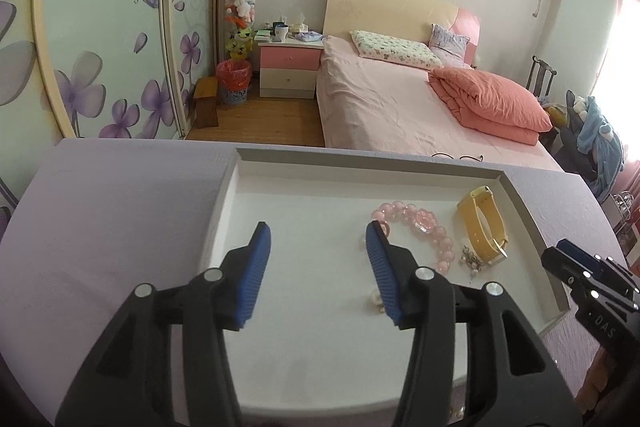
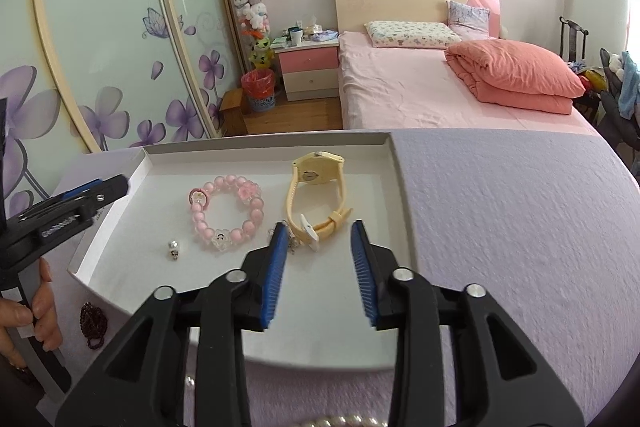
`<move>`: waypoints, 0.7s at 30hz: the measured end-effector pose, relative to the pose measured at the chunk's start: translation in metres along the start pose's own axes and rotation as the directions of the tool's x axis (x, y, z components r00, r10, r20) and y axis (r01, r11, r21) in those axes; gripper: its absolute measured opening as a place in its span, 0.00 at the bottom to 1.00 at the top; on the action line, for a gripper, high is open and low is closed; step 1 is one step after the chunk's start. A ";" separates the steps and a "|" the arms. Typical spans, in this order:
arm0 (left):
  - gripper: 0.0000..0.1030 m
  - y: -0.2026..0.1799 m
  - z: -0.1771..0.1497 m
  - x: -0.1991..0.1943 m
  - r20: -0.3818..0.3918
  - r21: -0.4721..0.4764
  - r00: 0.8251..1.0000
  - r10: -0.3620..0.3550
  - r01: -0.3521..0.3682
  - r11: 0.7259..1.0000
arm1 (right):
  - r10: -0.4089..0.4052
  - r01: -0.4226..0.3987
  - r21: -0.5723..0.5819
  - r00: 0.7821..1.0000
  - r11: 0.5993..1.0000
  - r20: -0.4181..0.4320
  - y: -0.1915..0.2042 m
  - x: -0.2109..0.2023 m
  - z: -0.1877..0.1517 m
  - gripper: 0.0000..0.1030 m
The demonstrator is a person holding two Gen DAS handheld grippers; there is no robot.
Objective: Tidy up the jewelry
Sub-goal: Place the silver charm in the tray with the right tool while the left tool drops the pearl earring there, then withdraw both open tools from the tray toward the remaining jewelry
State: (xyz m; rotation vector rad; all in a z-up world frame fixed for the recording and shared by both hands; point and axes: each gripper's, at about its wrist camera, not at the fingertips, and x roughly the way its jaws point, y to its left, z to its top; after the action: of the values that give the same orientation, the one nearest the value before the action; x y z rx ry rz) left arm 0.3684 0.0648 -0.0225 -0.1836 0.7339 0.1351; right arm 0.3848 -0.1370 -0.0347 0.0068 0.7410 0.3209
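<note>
You are holding the left gripper [image 1: 318,241] spread over the white tray [image 1: 224,203], nothing between its fingers. The right gripper [image 2: 320,241] is hovering spread too, the yellow watch [image 2: 318,187] lying just beyond its fingertips and the pink bead bracelet [image 2: 226,213] left of them.

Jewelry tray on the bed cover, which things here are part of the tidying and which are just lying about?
Part of the job:
white tray
pink bead bracelet
yellow watch
small earring
dark bead bracelet outside the tray

Lying about:
folded pink quilt
pillow
nightstand
red wastebasket
</note>
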 end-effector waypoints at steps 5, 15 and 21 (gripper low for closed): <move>0.57 0.014 -0.015 -0.037 0.033 0.015 0.999 0.006 -0.007 1.000 | -0.003 0.002 0.023 1.000 1.000 0.023 -0.011 -0.027 -0.009 0.38; 0.70 0.044 -0.070 -0.105 0.071 0.012 0.997 0.003 -0.004 1.000 | -0.031 0.031 0.020 0.999 0.999 0.013 -0.017 -0.061 -0.050 0.38; 0.78 0.045 -0.103 -0.127 0.068 0.011 0.997 -0.027 0.026 1.000 | -0.053 0.056 0.046 0.997 0.997 -0.048 -0.028 -0.056 -0.074 0.38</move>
State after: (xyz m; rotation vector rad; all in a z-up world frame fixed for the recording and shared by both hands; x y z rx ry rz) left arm 0.1993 0.0798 -0.0165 -0.1782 0.6637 0.1122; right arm 0.3052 -0.1872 -0.0556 0.0241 0.7932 0.2521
